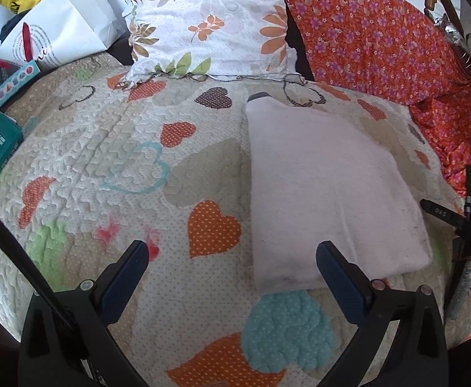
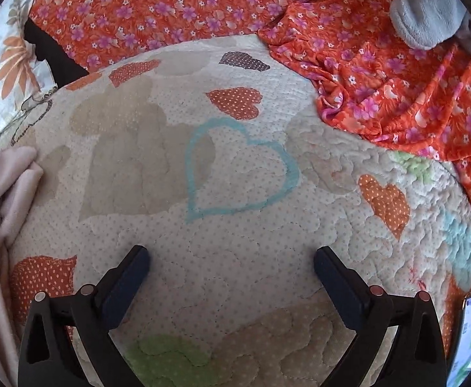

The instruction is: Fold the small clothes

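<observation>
A pale pink garment (image 1: 329, 190) lies folded into a flat rectangle on the heart-patterned quilt (image 1: 145, 167), with a dark collar edge at its far end. My left gripper (image 1: 232, 254) is open and empty, just in front of the garment's near left corner. My right gripper (image 2: 230, 258) is open and empty over bare quilt (image 2: 235, 242). Rumpled pale pink cloth (image 2: 0, 213) lies at the left edge of the right wrist view, apart from the right gripper.
A floral pillow (image 1: 209, 19) and orange flowered fabric (image 1: 374, 38) lie at the bed's far side. Bags and boxes (image 1: 55, 22) stand at the left. A phone (image 2: 470, 332) lies at the quilt's right edge. A grey plush item (image 2: 425, 9) rests on the orange fabric (image 2: 396, 80).
</observation>
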`<state>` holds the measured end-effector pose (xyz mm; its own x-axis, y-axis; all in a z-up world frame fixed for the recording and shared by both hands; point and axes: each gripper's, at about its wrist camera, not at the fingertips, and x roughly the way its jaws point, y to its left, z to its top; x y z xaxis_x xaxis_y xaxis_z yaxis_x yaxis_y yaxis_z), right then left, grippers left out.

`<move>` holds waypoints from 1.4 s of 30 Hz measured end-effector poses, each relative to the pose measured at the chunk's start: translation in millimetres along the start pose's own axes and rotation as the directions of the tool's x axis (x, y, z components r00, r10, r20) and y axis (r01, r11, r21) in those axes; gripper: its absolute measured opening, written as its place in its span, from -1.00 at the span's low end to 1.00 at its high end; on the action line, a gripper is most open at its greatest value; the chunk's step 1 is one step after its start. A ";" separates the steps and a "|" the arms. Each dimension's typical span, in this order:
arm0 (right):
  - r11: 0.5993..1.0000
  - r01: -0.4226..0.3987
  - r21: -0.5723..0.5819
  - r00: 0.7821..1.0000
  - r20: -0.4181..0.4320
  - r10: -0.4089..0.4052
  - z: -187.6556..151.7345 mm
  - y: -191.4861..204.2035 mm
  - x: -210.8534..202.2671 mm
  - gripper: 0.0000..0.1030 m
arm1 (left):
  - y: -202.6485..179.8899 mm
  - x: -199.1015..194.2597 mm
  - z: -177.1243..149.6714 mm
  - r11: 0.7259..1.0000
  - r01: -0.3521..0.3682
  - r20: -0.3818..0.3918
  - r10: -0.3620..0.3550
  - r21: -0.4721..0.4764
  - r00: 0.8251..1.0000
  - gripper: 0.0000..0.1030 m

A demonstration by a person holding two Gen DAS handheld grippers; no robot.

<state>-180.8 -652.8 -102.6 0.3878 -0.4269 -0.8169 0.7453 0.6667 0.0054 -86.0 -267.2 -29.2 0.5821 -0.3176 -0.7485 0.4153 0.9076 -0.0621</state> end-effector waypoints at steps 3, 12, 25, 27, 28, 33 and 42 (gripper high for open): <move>1.000 0.001 0.000 1.000 0.000 -0.001 -0.4 -0.5 -0.1 1.00 | -7.6 1.1 -1.9 1.000 0.006 -0.005 -0.006 0.014 1.000 1.00; 1.000 -0.001 0.001 1.000 0.000 0.001 0.0 -0.2 -0.2 1.00 | -18.9 4.8 -15.6 0.995 -0.042 -0.002 0.042 0.085 0.999 1.00; 1.000 -0.001 0.001 1.000 0.000 0.001 -0.3 -0.3 -0.4 1.00 | -13.7 0.5 -10.0 0.998 -0.029 0.010 0.029 0.052 1.000 1.00; 1.000 -0.001 0.001 1.000 0.000 0.001 -0.2 -0.3 -0.1 1.00 | -12.1 -1.6 -9.4 0.999 -0.026 0.012 0.026 0.047 1.000 1.00; 1.000 -0.001 0.001 1.000 0.000 0.001 -0.4 -0.4 -0.3 1.00 | -10.4 -3.3 -8.9 0.999 -0.026 0.016 0.025 0.043 1.000 1.00; 1.000 -0.001 0.001 1.000 0.000 0.001 -0.5 -0.5 -0.4 1.00 | -0.6 -11.3 -6.9 0.999 -0.027 0.034 0.026 0.021 0.999 1.00; 1.000 -0.001 0.001 1.000 0.000 0.001 -0.4 -0.4 -0.4 1.00 | -1.1 -9.9 -8.3 1.000 -0.023 0.027 0.022 0.011 0.999 1.00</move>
<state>-181.5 -652.6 -102.5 0.3890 -0.4263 -0.8167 0.7452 0.6668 0.0070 -98.0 -262.8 -27.2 0.6097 -0.3044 -0.7319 0.4099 0.9114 -0.0376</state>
